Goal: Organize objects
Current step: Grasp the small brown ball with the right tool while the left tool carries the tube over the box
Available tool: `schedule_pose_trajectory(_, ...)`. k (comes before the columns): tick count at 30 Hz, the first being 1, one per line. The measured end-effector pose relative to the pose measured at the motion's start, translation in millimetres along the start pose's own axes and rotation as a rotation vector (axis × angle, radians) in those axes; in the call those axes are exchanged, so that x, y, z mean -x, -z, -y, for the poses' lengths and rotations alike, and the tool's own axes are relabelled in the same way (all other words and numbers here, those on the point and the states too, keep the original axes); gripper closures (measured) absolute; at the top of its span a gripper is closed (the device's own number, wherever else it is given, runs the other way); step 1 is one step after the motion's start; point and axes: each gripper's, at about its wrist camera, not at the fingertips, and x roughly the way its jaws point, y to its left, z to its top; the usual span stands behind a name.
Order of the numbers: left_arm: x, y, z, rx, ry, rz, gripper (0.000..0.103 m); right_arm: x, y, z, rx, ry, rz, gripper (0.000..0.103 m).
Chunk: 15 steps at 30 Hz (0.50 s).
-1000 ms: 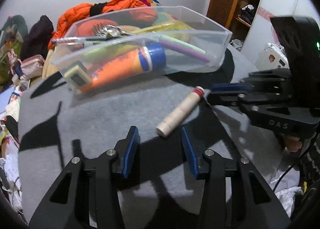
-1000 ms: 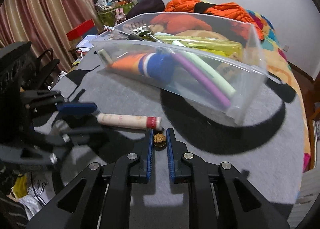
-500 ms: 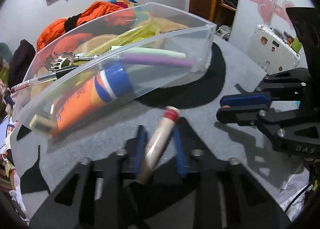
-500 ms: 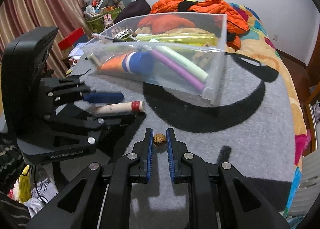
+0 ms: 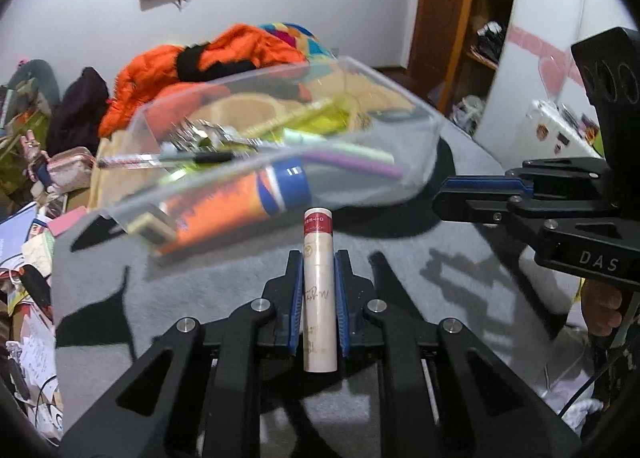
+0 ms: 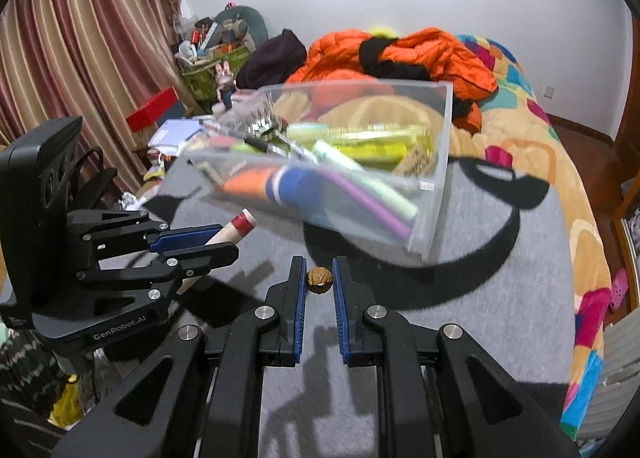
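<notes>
My left gripper (image 5: 317, 258) is shut on a cream tube with a red band (image 5: 318, 282) and holds it above the grey table; it also shows in the right wrist view (image 6: 236, 228). My right gripper (image 6: 319, 268) is shut on a small brown walnut (image 6: 319, 279) between its blue pads. It shows at the right of the left wrist view (image 5: 476, 198). A clear plastic bin (image 5: 416, 162) stands beyond both, holding an orange and blue tube (image 5: 240, 198), purple and green sticks, a yellow pack and a metal claw tool. The bin also shows in the right wrist view (image 6: 436, 178).
The grey table (image 5: 200, 278) ends at a round edge. A bed with an orange jacket (image 6: 400, 54) lies beyond. Clutter and curtains (image 6: 80, 58) are at the left, a wardrobe (image 5: 452, 18) at the right.
My left gripper moved onto the cream tube, shut on it and lifted it. My right gripper kept the walnut and rose; the bin now looks further off.
</notes>
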Motion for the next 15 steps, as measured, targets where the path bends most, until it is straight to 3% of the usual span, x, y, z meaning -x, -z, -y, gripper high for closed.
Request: schedule_pose_trajectory(15,32.6,-49.1,-32.5,0.134,-0.021,0.156,0.089,22.2,-51.4,1.4,0.029,0.052,0.147,0.091)
